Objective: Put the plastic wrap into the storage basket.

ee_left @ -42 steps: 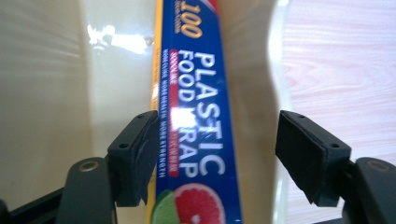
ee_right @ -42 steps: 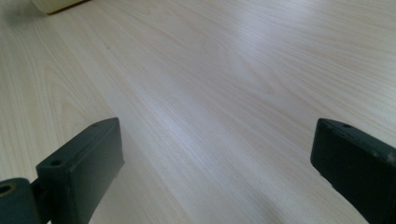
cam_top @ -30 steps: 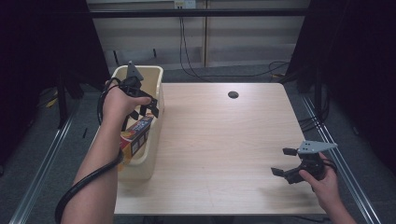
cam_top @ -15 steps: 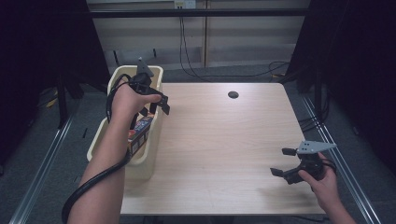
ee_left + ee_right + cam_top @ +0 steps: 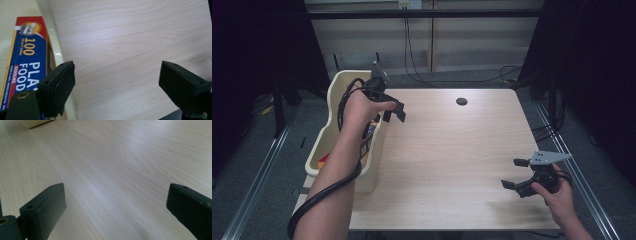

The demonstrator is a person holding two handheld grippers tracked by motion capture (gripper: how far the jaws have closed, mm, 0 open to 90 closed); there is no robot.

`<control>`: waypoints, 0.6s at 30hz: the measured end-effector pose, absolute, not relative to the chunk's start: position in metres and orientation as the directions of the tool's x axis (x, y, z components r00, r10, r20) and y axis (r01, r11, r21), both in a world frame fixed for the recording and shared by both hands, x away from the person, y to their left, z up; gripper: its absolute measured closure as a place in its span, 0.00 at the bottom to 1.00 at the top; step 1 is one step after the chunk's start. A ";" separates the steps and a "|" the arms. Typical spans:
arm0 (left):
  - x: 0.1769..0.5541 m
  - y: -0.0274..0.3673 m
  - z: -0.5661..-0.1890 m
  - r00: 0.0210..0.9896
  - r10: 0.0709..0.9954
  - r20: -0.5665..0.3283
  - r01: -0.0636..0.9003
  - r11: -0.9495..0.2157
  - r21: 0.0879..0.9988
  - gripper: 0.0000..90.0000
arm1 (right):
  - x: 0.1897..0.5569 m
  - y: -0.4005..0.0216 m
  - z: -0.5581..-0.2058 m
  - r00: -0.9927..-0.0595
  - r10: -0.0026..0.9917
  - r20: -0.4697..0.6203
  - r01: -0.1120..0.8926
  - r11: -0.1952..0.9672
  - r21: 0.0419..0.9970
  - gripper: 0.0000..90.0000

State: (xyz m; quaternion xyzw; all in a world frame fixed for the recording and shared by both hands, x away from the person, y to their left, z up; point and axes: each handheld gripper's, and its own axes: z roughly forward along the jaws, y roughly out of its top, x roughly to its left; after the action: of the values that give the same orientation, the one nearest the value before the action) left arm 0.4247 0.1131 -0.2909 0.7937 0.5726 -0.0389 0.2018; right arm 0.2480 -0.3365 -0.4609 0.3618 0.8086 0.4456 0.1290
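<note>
1. The left gripper hangs over the left edge of the desk, beside the bin. Its jaws have just been opening and are wide, with nothing between them.
2. The box lies inside the bin, against its rim.
3. The right gripper is near the desk's right front corner, jaws wide and empty.

bin walls table's left, rest open
</note>
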 end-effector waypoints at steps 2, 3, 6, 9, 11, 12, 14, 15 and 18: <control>0.424 0.110 -0.292 0.345 0.891 -0.295 0.923 -0.266 0.278 0.13 | 0.248 -0.337 -0.461 -0.704 0.701 0.115 0.470 0.338 0.815 0.02; 0.424 0.108 -0.293 0.357 0.886 -0.295 0.918 -0.276 0.284 0.13 | 0.248 -0.337 -0.461 -0.702 0.703 0.112 0.469 0.338 0.816 0.02; 0.423 0.103 -0.295 0.366 0.879 -0.305 0.915 -0.281 0.290 0.11 | 0.248 -0.337 -0.461 -0.703 0.702 0.114 0.469 0.338 0.816 0.02; 0.423 0.097 -0.299 0.378 0.872 -0.311 0.911 -0.290 0.294 0.11 | 0.248 -0.337 -0.461 -0.704 0.701 0.115 0.470 0.338 0.815 0.02; 0.423 0.093 -0.301 0.384 0.866 -0.321 0.909 -0.292 0.298 0.10 | 0.248 -0.337 -0.460 -0.705 0.700 0.114 0.468 0.338 0.816 0.02; 0.422 0.091 -0.303 0.388 0.864 -0.322 0.908 -0.298 0.294 0.10 | 0.248 -0.337 -0.460 -0.705 0.701 0.111 0.466 0.339 0.817 0.02; 0.422 0.087 -0.306 0.401 0.860 -0.316 0.901 -0.308 0.305 0.09 | 0.248 -0.337 -0.460 -0.705 0.701 0.113 0.468 0.338 0.817 0.02; 0.422 0.085 -0.307 0.406 0.857 -0.318 0.900 -0.313 0.303 0.08 | 0.248 -0.337 -0.460 -0.705 0.700 0.113 0.468 0.339 0.817 0.02; 0.421 0.082 -0.312 0.414 0.853 -0.318 0.896 -0.320 0.307 0.08 | 0.248 -0.337 -0.460 -0.706 0.698 0.114 0.467 0.339 0.816 0.02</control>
State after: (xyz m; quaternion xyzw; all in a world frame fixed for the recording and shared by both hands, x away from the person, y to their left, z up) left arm 0.4211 0.0820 -0.3115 0.8109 0.5393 -0.0485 0.2217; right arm 0.2479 -0.3367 -0.4604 0.3607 0.8080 0.4476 0.1291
